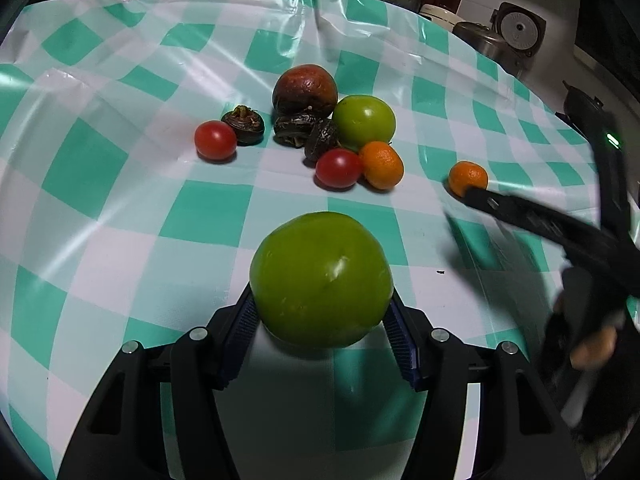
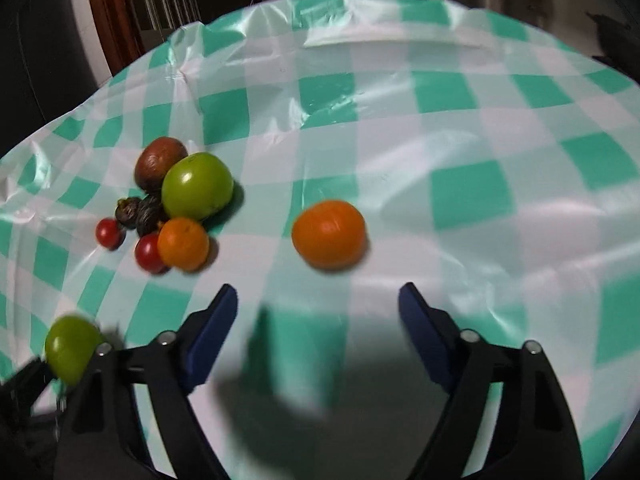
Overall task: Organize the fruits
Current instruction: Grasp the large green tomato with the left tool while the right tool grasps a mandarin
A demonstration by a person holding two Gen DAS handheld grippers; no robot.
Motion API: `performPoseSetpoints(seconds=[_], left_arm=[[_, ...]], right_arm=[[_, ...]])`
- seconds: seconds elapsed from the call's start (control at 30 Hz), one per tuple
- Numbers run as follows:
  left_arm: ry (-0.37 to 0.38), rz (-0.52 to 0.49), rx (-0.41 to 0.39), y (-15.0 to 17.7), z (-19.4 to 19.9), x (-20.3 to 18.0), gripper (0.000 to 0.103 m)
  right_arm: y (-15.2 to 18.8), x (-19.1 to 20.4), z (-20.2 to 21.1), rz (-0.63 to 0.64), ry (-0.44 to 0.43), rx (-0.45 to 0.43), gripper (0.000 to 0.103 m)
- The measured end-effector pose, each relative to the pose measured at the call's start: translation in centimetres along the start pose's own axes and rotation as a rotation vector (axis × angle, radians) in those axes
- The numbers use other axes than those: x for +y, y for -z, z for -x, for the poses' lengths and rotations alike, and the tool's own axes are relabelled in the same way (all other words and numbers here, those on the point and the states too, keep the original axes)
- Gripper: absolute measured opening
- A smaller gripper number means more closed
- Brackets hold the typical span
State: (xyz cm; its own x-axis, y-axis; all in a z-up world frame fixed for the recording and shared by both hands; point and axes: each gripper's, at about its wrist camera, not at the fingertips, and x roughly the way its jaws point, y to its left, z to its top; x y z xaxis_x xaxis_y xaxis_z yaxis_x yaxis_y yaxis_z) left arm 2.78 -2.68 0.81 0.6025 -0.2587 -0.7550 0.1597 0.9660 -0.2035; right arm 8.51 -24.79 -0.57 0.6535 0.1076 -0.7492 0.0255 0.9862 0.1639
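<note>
My left gripper [image 1: 322, 312] is shut on a large green fruit [image 1: 322, 280], its blue pads [image 1: 244, 320] pressing on both sides. Farther back lies a pile: a brown fruit [image 1: 305, 88], a second green fruit [image 1: 364, 122], three dark wrinkled fruits [image 1: 244, 124], two red tomatoes [image 1: 338, 168] and an orange mandarin [image 1: 382, 164]. A lone mandarin [image 2: 328, 234] lies apart on the cloth, just beyond the fingertips of my right gripper [image 2: 318, 294], which is open with nothing between its pads. In the left wrist view one right finger [image 1: 532, 220] reaches to that mandarin [image 1: 468, 178].
A green-and-white checked plastic cloth [image 1: 120, 200] covers the table. Metal pots and a rice cooker [image 1: 518, 30] stand past the far right edge. Dark wooden furniture [image 2: 108, 40] is behind the table. A person's hand [image 1: 592, 348] holds the right gripper.
</note>
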Motion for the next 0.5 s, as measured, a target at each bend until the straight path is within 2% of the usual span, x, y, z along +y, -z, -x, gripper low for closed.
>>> performPoseSetpoints(seconds=[0.17, 0.23, 0.37, 0.4, 0.43, 0.5], left_arm=[[0.020, 0.017, -0.004, 0.0, 0.0, 0.3, 0.058], [0.019, 0.016, -0.004, 0.0, 0.0, 0.3, 0.058], [0.021, 0.024, -0.007, 0.0, 0.1, 0.5, 0.058], [0.023, 0.030, -0.009, 0.0, 0.1, 0.6, 0.058], [0.024, 0.036, -0.011, 0.0, 0.2, 0.7, 0.058], [0.021, 0.047, -0.018, 0.0, 0.3, 0.9, 0.058]], right_arm=[[-1.3, 0.9, -2.6, 0.058, 0.067, 0.051, 0.054], [-1.1, 1.0, -2.7, 0.057, 0.094, 0.046, 0.042], [0.1, 0.7, -0.9, 0.023, 0.032, -0.009, 0.038], [0.8, 0.8, -0.1, 0.028, 0.018, -0.025, 0.031], [1.5, 0.9, 0.5, 0.025, -0.001, -0.034, 0.013], [3.4, 0.8, 2.2, -0.008, -0.067, -0.058, 0.013]])
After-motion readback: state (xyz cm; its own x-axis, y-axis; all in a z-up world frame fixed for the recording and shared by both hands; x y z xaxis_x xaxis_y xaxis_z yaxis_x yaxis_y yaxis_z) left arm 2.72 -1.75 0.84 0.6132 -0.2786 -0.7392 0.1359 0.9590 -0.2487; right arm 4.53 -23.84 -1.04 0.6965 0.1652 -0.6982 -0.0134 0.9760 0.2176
